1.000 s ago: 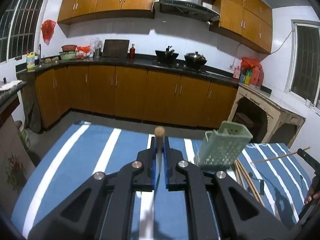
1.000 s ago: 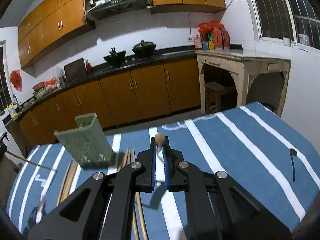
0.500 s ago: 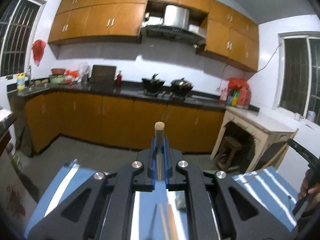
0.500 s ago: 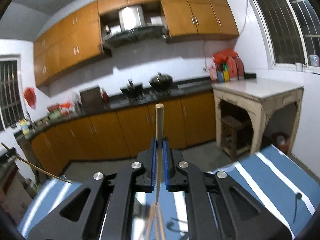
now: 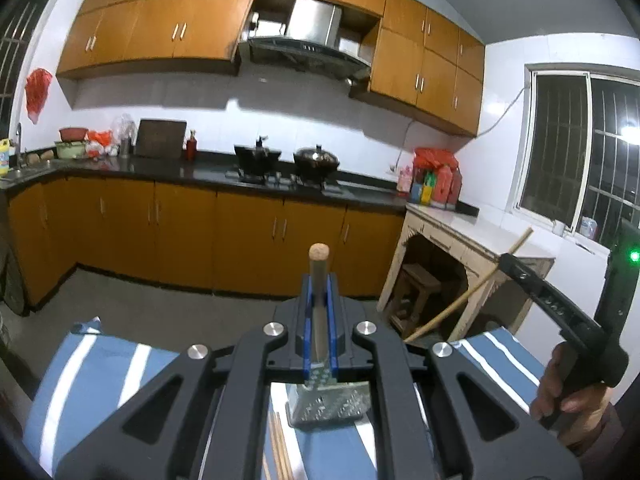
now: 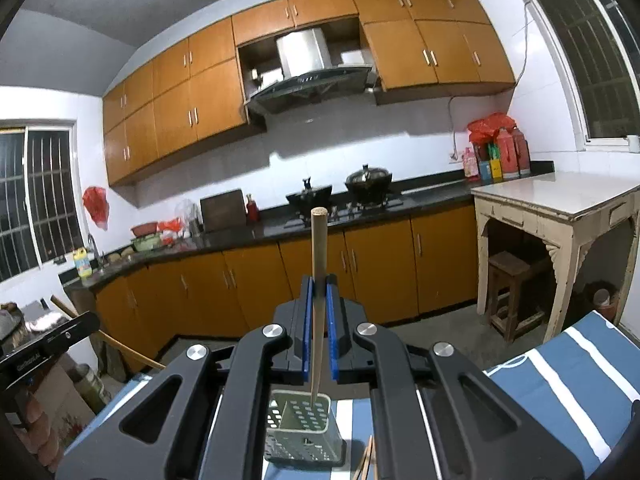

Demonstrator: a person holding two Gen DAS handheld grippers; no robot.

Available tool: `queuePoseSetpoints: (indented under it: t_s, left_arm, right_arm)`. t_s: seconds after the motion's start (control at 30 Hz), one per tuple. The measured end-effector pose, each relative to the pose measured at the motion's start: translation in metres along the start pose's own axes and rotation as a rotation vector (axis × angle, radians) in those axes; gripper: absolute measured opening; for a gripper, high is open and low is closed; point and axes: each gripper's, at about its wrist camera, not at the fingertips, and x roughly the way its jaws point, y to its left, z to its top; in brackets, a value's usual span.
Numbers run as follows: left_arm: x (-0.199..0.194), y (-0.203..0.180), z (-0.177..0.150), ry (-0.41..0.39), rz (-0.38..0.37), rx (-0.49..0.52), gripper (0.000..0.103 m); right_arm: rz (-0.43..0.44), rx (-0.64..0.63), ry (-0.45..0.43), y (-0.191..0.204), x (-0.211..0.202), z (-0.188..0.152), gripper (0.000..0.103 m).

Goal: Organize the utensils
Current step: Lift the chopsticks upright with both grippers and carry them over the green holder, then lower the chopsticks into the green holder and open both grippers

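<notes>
Room: kitchen with orange wall and base cupboards, a range hood (image 5: 308,46), two dark pots on the hob, barred windows.
Desk: covered by a blue cloth with white stripes (image 6: 560,384); it lies below both tongs and shows only at the lower edges of both views.
Side table: white, worn, with a stool under it (image 6: 560,204); beyond the right tongs and to their right.
Left tongs (image 5: 319,280): clenched on a wooden chopstick (image 5: 319,264). The blue pads press it from both sides; its round end stands out just past the tips.
Right tongs (image 6: 319,284): clenched on a second chopstick (image 6: 319,248). This one runs nearly upright between the pads, its blunt end well above the tips, its thin end hanging below them.
Green holder (image 6: 304,434): perforated plastic utensil basket, upright on the desk, directly under the right tongs. The thin end of the second chopstick sits over its open top; whether it is inside the rim cannot be told. In the left view the same holder (image 5: 328,404) lies just under the left tongs.
Loose chopsticks (image 5: 278,448): on the cloth just left of the holder as the left tongs see it; a few tips also show right of the holder in the right view.
Hand (image 5: 568,392): grips the right tool's handle, to the right of the left tongs.
</notes>
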Motion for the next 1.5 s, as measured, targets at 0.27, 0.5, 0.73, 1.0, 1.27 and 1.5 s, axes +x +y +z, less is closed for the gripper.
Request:
queuePoseSetpoints:
  t_s: [0.27, 0.5, 0.73, 1.0, 1.27, 1.5]
  left_arm:
    - [0.03, 0.002, -0.034, 0.079, 0.015, 0.006, 0.007]
    - [0.047, 0.004, -0.049, 0.126, 0.023, 0.004, 0.008]
    - [0.032, 0.013, -0.049, 0.102, 0.042, -0.02, 0.02]
    - [-0.012, 0.027, -0.053, 0.051, 0.074, -0.033, 0.029]
    - [-0.026, 0.051, -0.116, 0.149, 0.163, -0.024, 0.035]
    - [0.001, 0.076, -0.196, 0.355, 0.187, -0.072, 0.035]
  right_arm:
    - [-0.002, -0.005, 0.076, 0.004, 0.02, -0.027, 0.007]
    - [0.022, 0.003, 0.119, 0.003, 0.023, -0.035, 0.008]
    - [0.011, 0.024, 0.103, -0.005, 0.007, -0.033, 0.028]
    - [-0.037, 0.031, 0.103, -0.026, -0.032, -0.047, 0.028]
    - [-0.132, 0.034, 0.339, -0.062, -0.025, -0.132, 0.028]
    - [-0.109, 0.008, 0.593, -0.062, 0.006, -0.212, 0.025]
